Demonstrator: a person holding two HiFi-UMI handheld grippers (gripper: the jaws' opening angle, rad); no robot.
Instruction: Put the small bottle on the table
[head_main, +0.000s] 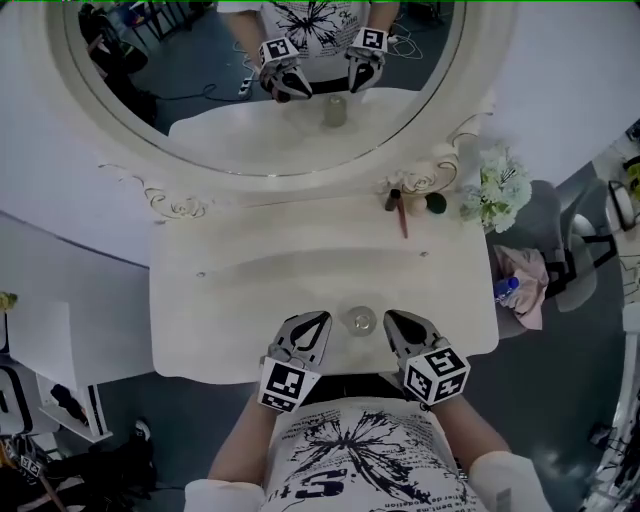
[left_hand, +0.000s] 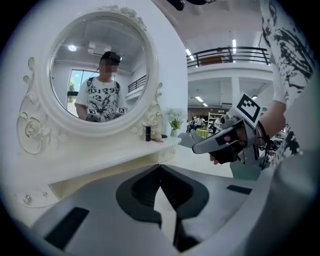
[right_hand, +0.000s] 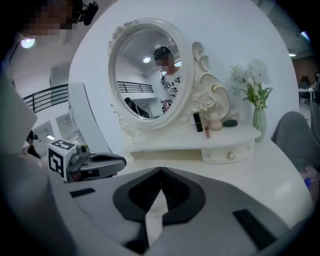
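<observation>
Two grippers flank the bottle (head_main: 360, 320), the left gripper (head_main: 318, 322) and right gripper (head_main: 394, 320), both with jaws pressed together, empty. The bottle stands upright on the bench (head_main: 250, 290), whose front edge lies near it. Placing looks done; withdraw both straight back without brushing it.

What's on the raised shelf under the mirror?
A dark lipstick tube, a reddish stick, a dark green lump and a vase of white flowers. The shelf beneath the blooms is covered.
</observation>
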